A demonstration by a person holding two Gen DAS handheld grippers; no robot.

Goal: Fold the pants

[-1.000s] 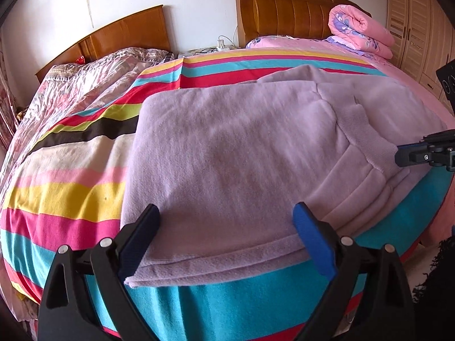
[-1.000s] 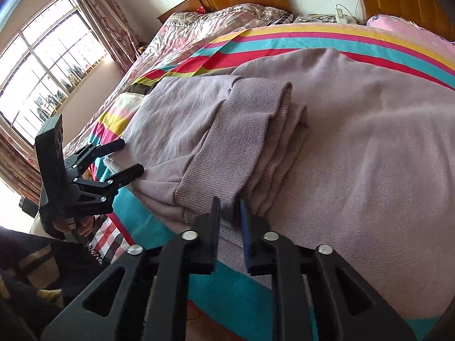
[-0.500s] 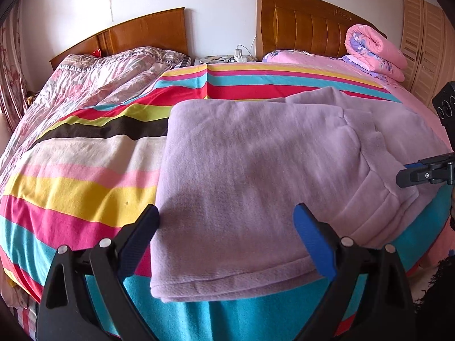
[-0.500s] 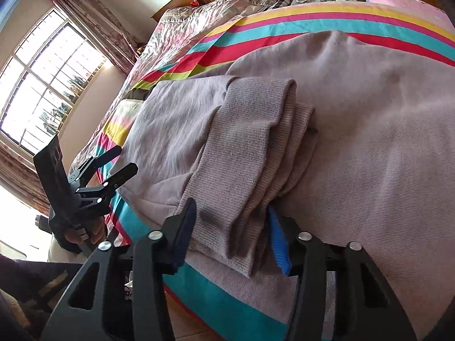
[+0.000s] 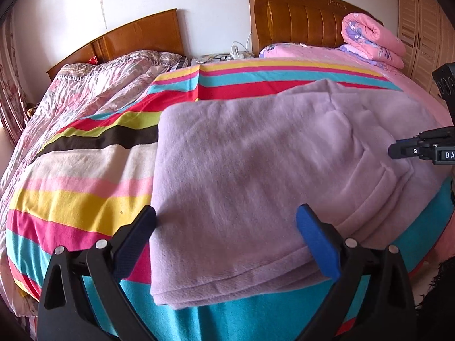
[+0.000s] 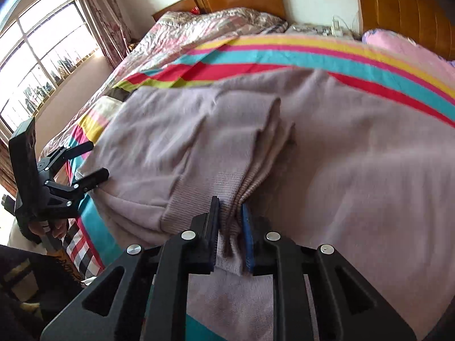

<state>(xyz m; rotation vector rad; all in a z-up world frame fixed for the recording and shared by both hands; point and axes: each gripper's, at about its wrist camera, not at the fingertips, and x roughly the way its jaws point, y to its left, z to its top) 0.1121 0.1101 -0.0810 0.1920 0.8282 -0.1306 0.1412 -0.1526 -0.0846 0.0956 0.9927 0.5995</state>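
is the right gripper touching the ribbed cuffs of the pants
Touching: the right wrist view shows the right gripper closing with both pads against the ribbed cuffs.

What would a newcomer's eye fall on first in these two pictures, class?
The lilac pants spread in folded layers across the middle of the bright striped bedspread. Next, the right tool at the bed's near edge, its jaws closing on the ribbed cuffs, while the left tool hangs open over the pants' other end.
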